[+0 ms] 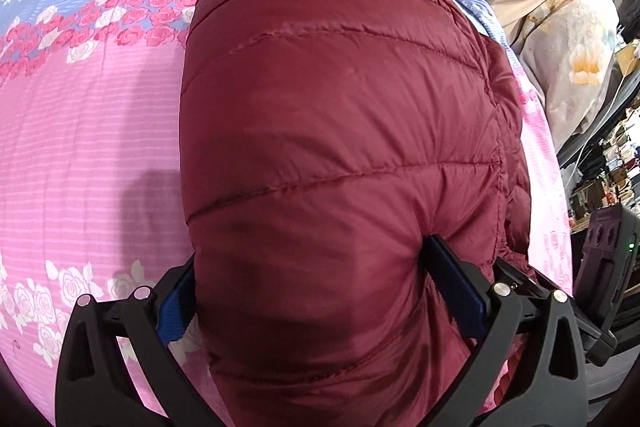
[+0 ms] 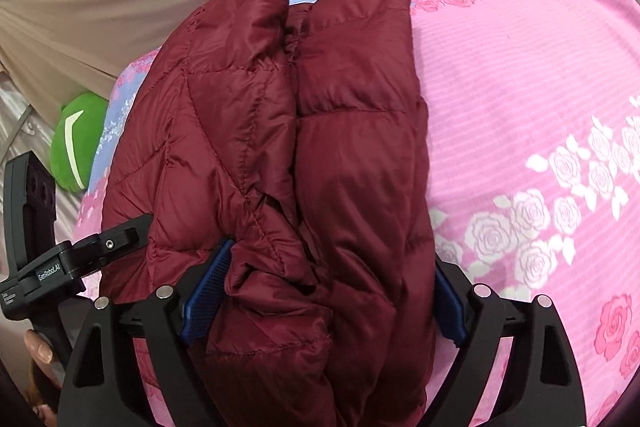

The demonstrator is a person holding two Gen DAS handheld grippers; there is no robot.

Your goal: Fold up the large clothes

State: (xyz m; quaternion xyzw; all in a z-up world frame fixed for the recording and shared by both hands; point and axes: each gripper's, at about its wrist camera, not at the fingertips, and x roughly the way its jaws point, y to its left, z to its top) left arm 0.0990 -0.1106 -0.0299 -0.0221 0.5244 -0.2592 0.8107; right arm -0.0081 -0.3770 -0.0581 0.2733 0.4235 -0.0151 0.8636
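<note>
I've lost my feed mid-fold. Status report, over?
Both grippers wide, left gripper and right gripper straddling the maroon puffer jacket. Jacket folded, lying on floral bedsheet. Nothing in the way.

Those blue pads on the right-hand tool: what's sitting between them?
The folded maroon puffer jacket bulges between the right gripper's blue pads, seen in the right wrist view.

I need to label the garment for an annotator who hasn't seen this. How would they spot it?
Find the bed's pink and blue rose-print sheet. On it lies the folded jacket, nearest the grippers. It is the only dark red, quilted, shiny thing there.
</note>
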